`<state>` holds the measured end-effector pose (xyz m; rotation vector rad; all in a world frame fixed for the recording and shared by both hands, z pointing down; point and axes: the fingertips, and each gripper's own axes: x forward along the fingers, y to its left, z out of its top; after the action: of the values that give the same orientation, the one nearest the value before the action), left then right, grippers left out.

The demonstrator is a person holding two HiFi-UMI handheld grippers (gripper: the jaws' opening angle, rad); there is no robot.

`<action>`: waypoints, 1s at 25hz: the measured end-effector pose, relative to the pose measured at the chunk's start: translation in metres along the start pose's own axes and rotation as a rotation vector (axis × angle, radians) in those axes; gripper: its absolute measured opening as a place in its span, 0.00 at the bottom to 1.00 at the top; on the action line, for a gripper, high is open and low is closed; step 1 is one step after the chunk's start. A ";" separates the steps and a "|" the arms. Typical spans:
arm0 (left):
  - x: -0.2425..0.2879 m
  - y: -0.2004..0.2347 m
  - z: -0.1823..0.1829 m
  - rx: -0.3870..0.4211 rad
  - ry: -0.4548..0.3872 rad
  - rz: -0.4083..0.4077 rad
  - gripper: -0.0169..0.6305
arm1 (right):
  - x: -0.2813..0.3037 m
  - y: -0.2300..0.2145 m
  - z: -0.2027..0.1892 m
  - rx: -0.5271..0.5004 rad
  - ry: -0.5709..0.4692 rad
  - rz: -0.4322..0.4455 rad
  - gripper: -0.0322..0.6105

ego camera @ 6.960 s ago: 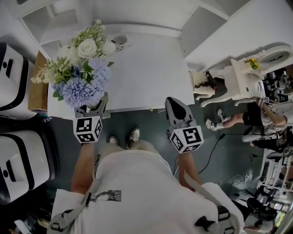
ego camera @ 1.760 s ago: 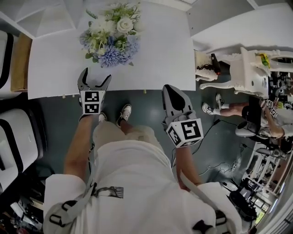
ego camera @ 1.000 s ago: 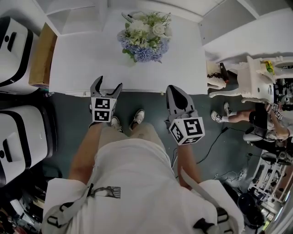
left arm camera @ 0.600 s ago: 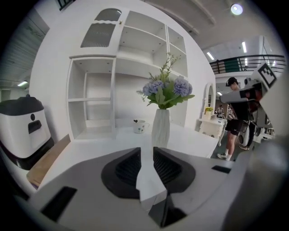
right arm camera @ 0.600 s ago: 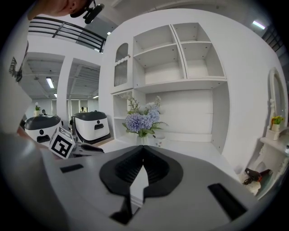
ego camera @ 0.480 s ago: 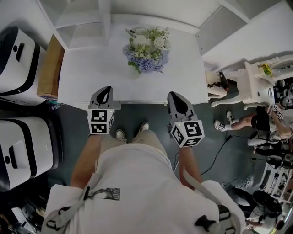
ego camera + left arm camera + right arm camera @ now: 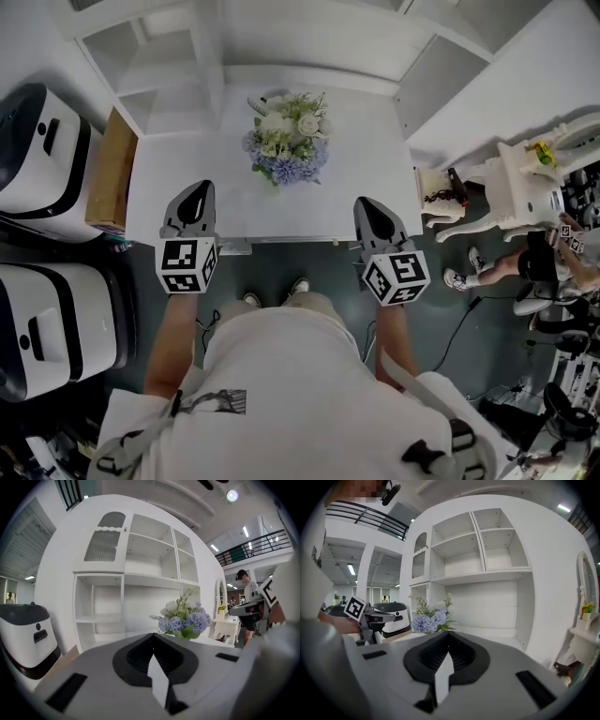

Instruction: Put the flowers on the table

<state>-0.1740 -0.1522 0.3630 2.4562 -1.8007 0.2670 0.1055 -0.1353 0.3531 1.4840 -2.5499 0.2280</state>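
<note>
Flowers [image 7: 286, 142] atop white table [image 7: 364, 195]

— Bright enough?
— Very: even overhead light. In the left gripper view a ceiling lamp [image 7: 230, 495] glares at one o'clock.
— Sharp?
— The head view is crisp, though the white surface [image 7: 347, 159] nearly washes out. Both gripper views bulge, with black corners.

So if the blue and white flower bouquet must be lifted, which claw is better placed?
Probably left. Both the left claw and right claw are shut and empty by the white table edge, but the bouquet has its stems on the left side.
</note>
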 end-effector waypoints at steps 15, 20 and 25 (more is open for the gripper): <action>-0.045 0.042 0.073 0.014 -0.137 0.176 0.05 | 0.020 -0.045 0.027 0.008 -0.044 0.009 0.06; -0.061 0.050 0.082 0.000 -0.171 0.229 0.05 | 0.020 -0.058 0.032 -0.001 -0.057 -0.002 0.06; -0.073 0.051 0.081 -0.025 -0.185 0.273 0.05 | 0.022 -0.066 0.037 -0.015 -0.058 0.005 0.06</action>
<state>-0.2366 -0.1135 0.2676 2.2810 -2.2019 0.0328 0.1493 -0.1942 0.3248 1.4999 -2.5948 0.1680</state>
